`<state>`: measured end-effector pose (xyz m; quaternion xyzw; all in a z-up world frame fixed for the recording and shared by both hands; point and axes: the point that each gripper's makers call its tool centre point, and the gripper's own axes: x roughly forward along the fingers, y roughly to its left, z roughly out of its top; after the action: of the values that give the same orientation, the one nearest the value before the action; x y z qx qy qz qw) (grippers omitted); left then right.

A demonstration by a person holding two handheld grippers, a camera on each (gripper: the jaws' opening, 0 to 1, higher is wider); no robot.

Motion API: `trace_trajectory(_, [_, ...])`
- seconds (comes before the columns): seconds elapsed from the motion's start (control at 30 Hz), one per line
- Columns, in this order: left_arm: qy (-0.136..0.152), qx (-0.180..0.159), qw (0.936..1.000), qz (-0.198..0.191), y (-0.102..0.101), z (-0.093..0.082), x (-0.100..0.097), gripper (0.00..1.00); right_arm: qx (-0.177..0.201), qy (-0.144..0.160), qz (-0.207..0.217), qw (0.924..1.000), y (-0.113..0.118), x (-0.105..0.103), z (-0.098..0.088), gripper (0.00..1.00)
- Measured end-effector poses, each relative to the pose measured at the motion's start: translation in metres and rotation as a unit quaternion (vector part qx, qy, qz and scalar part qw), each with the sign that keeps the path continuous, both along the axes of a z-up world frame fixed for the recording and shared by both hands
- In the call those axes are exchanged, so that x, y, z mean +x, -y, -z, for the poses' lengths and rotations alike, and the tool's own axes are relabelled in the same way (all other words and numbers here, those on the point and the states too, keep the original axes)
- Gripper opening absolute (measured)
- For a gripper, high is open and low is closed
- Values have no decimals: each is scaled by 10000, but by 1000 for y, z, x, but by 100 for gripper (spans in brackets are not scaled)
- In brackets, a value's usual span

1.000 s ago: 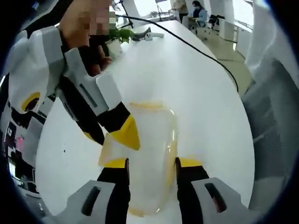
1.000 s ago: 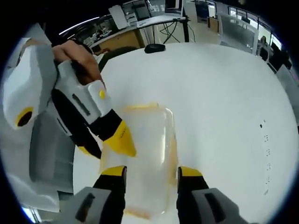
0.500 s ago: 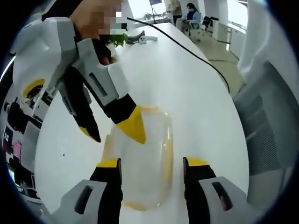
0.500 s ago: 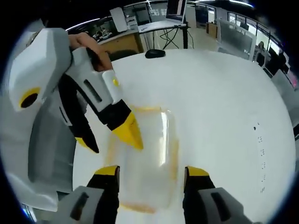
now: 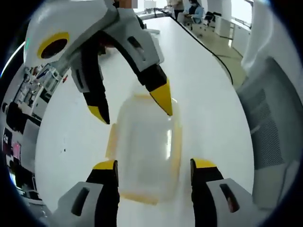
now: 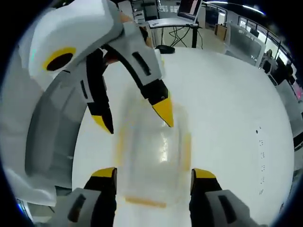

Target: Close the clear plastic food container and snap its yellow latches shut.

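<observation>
Left gripper view: left gripper (image 5: 154, 165), black jaws with yellow tips, spread wide, nothing held. Clear rectangular plastic food container with yellow latches (image 5: 144, 146) lies on the white table (image 5: 208, 90) between the two tips and runs forward from them; its near end sits in the gap, both long sides just inside the jaws, contact can't be told. Yellow latches (image 5: 111, 141) show along the long sides and at the near end. Right gripper (image 5: 134, 109) comes in from the far side, white body, jaws also wide apart, empty; one yellow tip over the container's far corner, the other dark tip beside the opposite edge, touching or not unclear.

Right gripper view: right gripper (image 6: 154, 172) jaws wide, empty, container (image 6: 151, 156) blurred, lying between and ahead of the tips on the table (image 6: 227, 94). Left gripper (image 6: 134, 116) opposite, jaws apart, yellow tip above the container's far end.

Farther out: grey mesh chair (image 5: 274, 127) beside the table, black cable (image 5: 215, 56) across it, desks with monitors (image 6: 189, 9) behind.
</observation>
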<state>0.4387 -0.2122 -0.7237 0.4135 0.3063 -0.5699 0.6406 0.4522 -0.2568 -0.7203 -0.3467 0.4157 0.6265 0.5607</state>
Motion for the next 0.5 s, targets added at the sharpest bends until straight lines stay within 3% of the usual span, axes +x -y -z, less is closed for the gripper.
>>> trace_trajectory(0.3, [22, 239, 9997, 53, -12, 6, 16, 67, -5, 91, 32, 10000, 8, -8, 2, 71])
trace_trajectory(0.5, [37, 547, 9983, 188, -21, 16, 22, 70, -55, 369, 81, 9993, 13, -7, 7, 71])
